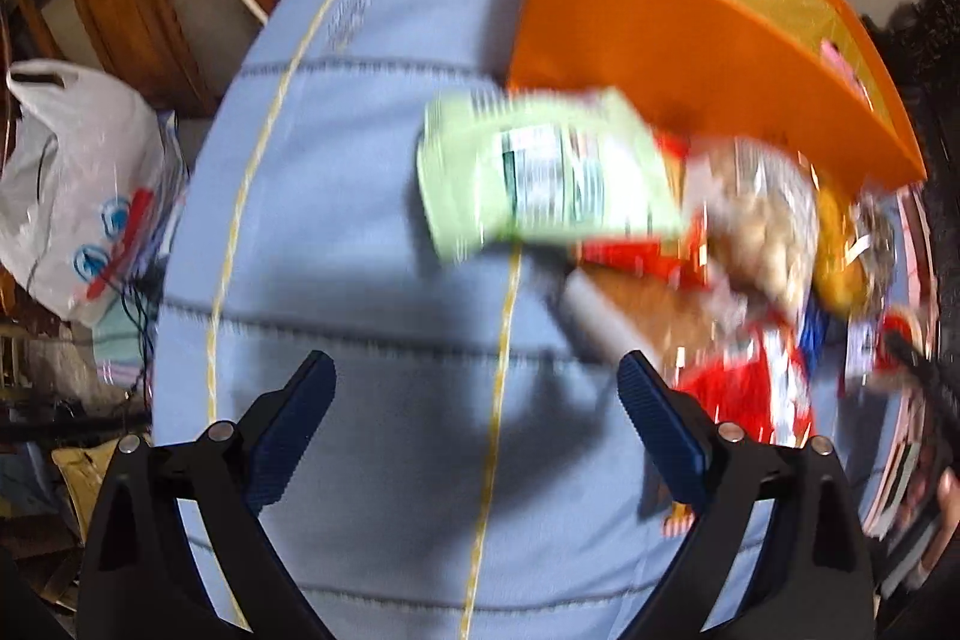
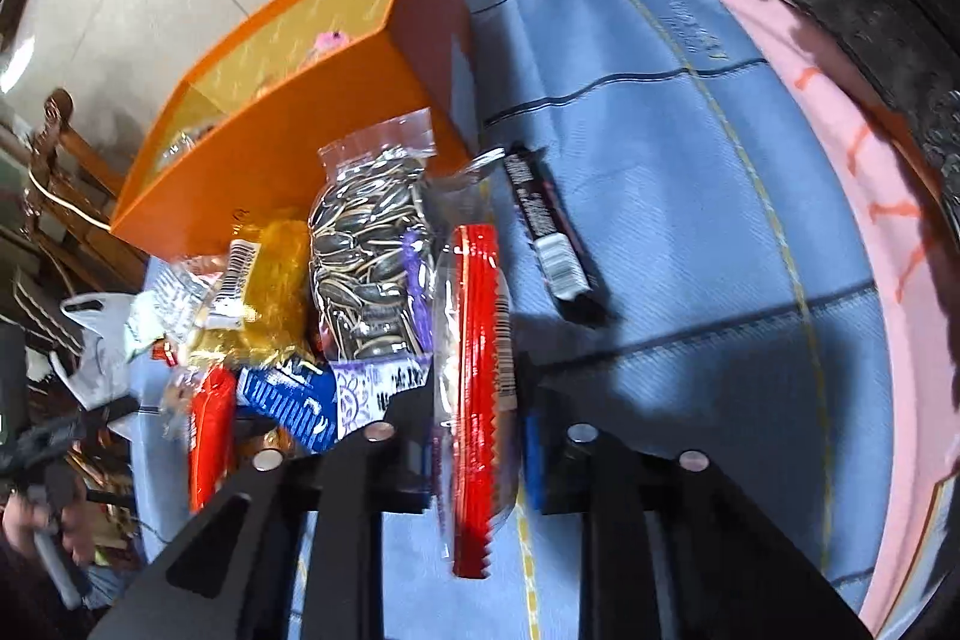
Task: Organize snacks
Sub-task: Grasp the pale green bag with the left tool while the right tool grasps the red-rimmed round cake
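Now right tool clamps red packet, left tool open

I can't read the smeared green packet — motion blur takes its print. The snack heap right of it blurs together, and the orange box hides its contents.

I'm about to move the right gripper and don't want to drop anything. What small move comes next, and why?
Probably lift the right gripper and carry it toward the orange box. It is shut on the red packet, the box stands open just beyond the snack pile, and the left gripper is open and empty over the blue cloth.
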A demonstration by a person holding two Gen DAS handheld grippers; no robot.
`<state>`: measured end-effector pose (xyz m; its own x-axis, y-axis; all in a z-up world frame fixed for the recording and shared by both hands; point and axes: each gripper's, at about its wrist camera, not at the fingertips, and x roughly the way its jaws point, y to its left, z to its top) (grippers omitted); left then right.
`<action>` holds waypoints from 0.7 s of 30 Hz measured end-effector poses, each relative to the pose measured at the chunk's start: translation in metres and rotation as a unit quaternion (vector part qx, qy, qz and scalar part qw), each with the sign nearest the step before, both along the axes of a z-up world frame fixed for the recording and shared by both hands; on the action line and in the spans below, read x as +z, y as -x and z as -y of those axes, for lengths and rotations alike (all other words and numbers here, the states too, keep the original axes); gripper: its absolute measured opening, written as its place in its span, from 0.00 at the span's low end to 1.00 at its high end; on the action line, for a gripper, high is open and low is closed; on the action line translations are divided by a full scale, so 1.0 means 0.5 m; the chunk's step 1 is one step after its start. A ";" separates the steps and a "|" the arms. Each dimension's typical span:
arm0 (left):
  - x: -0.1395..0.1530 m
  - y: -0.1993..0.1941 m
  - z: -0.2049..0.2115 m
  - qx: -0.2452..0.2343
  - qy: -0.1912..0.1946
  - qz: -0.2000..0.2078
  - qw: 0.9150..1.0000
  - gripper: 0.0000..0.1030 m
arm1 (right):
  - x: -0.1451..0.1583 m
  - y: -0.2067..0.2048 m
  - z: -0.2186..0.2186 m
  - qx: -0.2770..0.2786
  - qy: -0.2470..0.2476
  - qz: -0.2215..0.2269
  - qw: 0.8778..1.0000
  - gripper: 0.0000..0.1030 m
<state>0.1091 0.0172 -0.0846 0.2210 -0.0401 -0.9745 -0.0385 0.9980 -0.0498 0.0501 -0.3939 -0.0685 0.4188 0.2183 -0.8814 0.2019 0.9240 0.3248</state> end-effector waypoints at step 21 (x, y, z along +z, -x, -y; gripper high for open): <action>-0.053 -0.068 -0.071 0.052 0.046 -0.023 0.997 0.90 | -0.071 -0.007 -0.037 0.010 0.016 -0.047 0.999 0.15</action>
